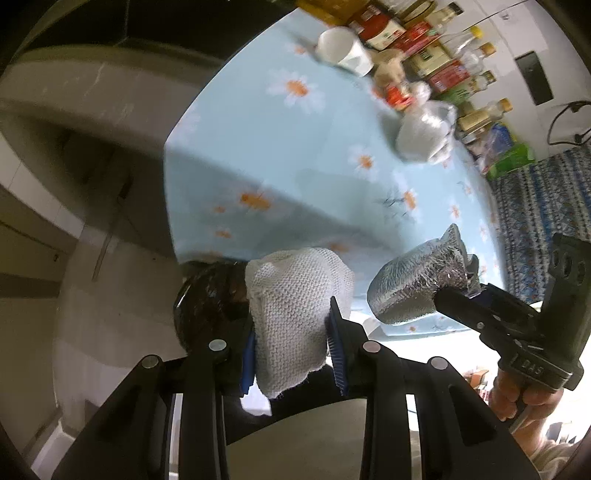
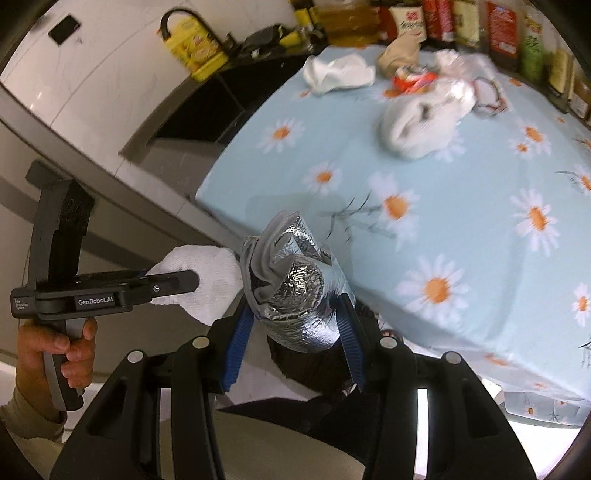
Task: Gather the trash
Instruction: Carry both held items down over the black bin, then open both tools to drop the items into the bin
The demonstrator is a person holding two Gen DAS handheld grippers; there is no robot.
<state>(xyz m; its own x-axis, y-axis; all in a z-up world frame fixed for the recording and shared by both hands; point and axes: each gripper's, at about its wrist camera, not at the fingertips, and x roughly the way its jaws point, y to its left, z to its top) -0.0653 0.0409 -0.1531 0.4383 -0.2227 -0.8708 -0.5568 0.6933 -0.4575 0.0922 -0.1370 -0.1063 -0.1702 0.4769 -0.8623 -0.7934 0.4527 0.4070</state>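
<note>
My left gripper (image 1: pixel 291 343) is shut on a crumpled white woven cloth (image 1: pixel 295 306), held off the table's near corner above a dark bin (image 1: pixel 207 306). It also shows in the right wrist view (image 2: pixel 199 284). My right gripper (image 2: pixel 295 325) is shut on a silver foil wrapper (image 2: pixel 295 288), held just right of the cloth; the wrapper also shows in the left wrist view (image 1: pixel 417 288). More trash lies on the daisy tablecloth (image 2: pixel 443 221): a white wad (image 2: pixel 421 122), a white tissue (image 2: pixel 338 72), a red wrapper (image 2: pixel 412 79).
Bottles and food packets (image 2: pixel 461 22) line the table's far edge. A yellow oil jug (image 2: pixel 194 40) stands on the dark counter at the left. A white cup (image 1: pixel 341 48) lies on the table. A patterned blue cloth (image 1: pixel 539 206) hangs at the right.
</note>
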